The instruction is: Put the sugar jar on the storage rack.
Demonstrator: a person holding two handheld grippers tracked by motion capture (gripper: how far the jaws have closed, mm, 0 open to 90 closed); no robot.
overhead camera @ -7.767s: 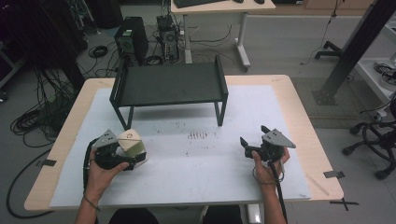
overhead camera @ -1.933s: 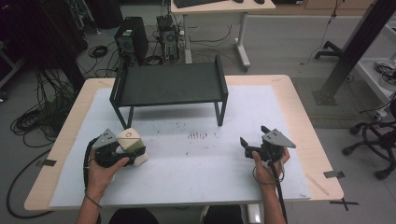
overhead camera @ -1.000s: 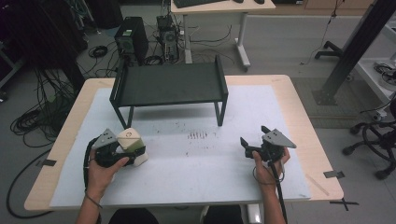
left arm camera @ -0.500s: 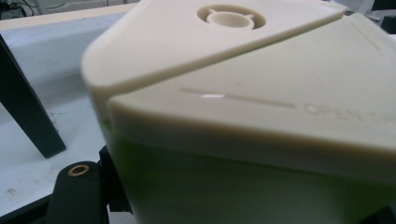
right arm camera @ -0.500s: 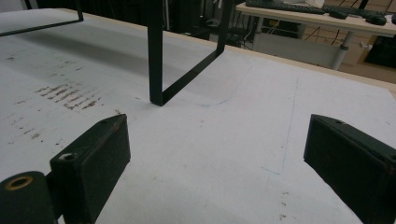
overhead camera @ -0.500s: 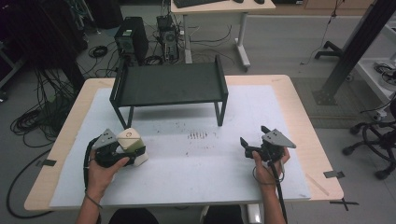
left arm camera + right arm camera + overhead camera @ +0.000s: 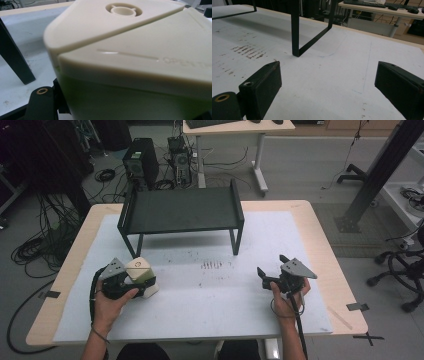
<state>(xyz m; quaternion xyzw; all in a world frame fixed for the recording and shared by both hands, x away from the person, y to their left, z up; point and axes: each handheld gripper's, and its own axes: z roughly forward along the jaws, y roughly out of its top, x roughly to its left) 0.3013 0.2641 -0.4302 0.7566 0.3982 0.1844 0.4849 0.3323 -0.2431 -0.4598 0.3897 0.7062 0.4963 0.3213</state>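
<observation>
Your left gripper [image 7: 131, 281] is clamped on the cream-coloured plastic container with its rounded lid [image 7: 141, 272], holding it near the front left of the white table mat [image 7: 210, 295]; in the left gripper view the container [image 7: 135, 62] looms right up against the camera, its lid seam and a round moulded boss on top plainly visible, with a greenish tint on the lower wall. Your right gripper [image 7: 274, 276] rests on the mat at the front right with its jaws spread wide and nothing between them, and in the right gripper view only bare mat lies ahead of them, with one leg of the black metal shelf stand [image 7: 295, 30] beyond. That stand [image 7: 182, 210] sits at the far middle of the table, well apart from both hands. The step in hand looks like carrying the container, likely toward the stand. Keep the grip firm and the container upright, since the lid may be loose and the smooth plastic could slip. Lift straight up before travelling, clear the stand's raised side rails, and keep the right gripper parked so the paths do not cross.
</observation>
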